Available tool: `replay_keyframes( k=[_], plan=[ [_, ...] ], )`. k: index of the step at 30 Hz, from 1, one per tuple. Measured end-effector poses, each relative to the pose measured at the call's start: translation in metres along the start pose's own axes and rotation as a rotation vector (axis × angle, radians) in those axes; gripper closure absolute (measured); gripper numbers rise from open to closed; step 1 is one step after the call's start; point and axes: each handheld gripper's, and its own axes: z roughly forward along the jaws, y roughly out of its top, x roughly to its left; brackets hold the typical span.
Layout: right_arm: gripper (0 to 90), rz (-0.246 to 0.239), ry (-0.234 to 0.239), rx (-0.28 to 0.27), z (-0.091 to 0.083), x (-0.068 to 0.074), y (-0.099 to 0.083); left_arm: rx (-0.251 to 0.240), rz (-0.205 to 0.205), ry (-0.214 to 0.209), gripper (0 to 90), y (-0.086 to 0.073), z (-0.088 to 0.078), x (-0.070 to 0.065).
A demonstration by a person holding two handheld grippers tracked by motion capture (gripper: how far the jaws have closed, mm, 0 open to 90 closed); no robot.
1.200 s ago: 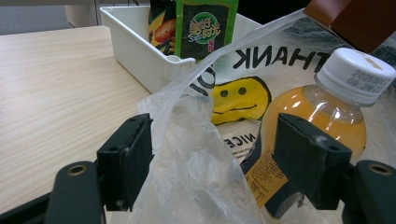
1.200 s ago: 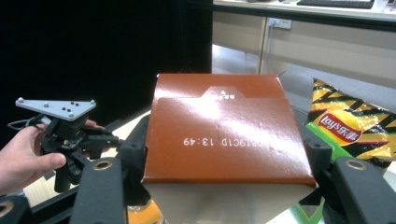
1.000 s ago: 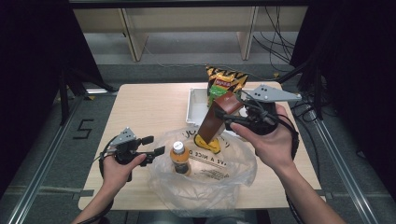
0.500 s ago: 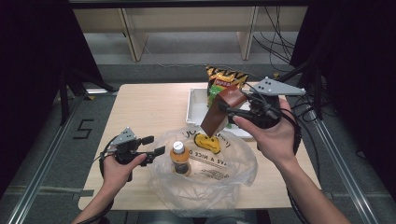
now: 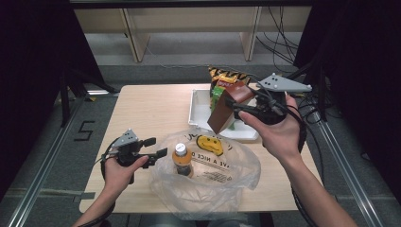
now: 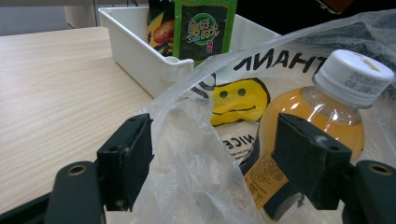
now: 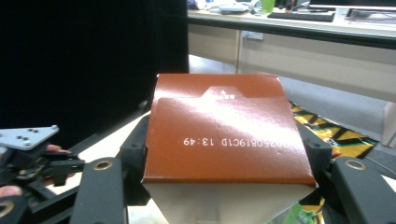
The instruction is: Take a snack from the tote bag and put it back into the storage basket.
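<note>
At the near left the left gripper (image 5: 155, 146) is held with jaws parted around the rim of the clear plastic bag (image 5: 222, 182), where an orange drink bottle (image 5: 181, 160) stands, while farther right a brown box (image 5: 228, 107) is clamped, tilted, by the right gripper (image 5: 235, 109) above the white tray (image 5: 197, 109).

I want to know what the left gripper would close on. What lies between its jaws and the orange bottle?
In the left gripper view, the clear plastic bag bunches between the open left gripper jaws, in front of the orange bottle.
</note>
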Motion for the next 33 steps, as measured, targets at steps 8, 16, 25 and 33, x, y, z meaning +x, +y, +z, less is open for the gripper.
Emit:
replay_keyframes(
  k=[8, 16, 25, 33],
  plan=[
    [39.0, 0.027, -0.03, 0.008, 0.006, -0.015, -0.004, -0.006, 0.0, -0.004, 27.6, 0.0, 0.0, 0.0],
    [39.1, 0.04, -0.071, 0.01, 0.01, -0.028, -0.006, -0.009, -0.012, -0.003, 27.5, 0.0, 0.0, 0.0],
    [39.1, 0.049, -0.104, 0.021, 0.014, -0.037, -0.008, -0.007, -0.003, -0.003, 27.5, 0.0, -0.001, 0.0],
    [39.1, 0.048, -0.131, 0.022, 0.018, -0.044, -0.009, -0.007, 0.004, -0.005, 27.5, 0.0, -0.001, 0.001]
  ],
)
